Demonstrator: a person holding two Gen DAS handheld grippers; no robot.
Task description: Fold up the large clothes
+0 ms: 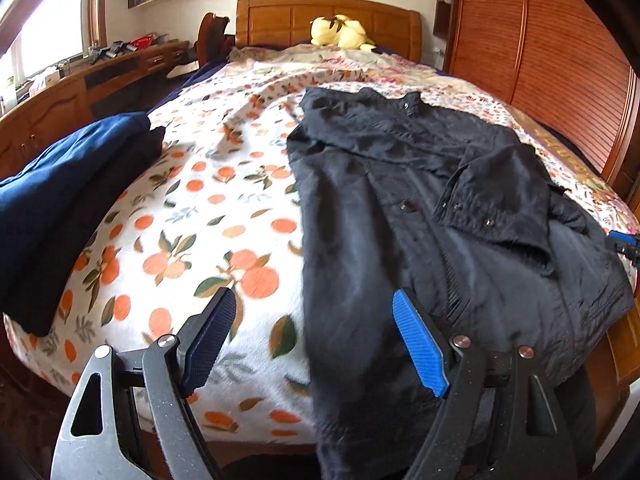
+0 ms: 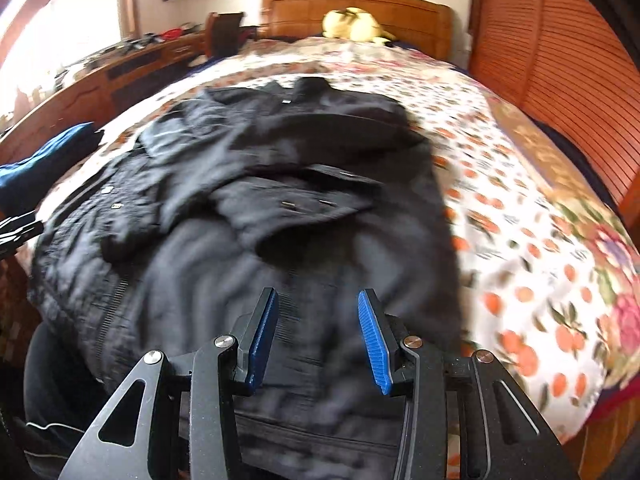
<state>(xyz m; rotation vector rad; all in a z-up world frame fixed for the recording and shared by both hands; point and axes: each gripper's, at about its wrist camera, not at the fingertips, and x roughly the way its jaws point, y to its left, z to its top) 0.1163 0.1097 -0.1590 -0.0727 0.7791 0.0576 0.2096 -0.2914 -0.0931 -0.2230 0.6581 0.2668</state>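
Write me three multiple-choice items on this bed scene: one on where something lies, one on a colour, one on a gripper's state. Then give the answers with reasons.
1. Where does the yellow plush toy lie?
A. by the headboard
B. on the black jacket
C. on the floor

2. What colour is the folded garment lying apart from the black jacket?
A. red
B. dark blue
C. white

3. How is the left gripper?
A. shut on the jacket
B. open, holding nothing
C. shut on the bedspread

Answers:
1 A, the toy rests against the wooden headboard.
2 B, it is navy against the orange-print bedspread.
3 B, its pads stand wide apart with no cloth pinched between them.
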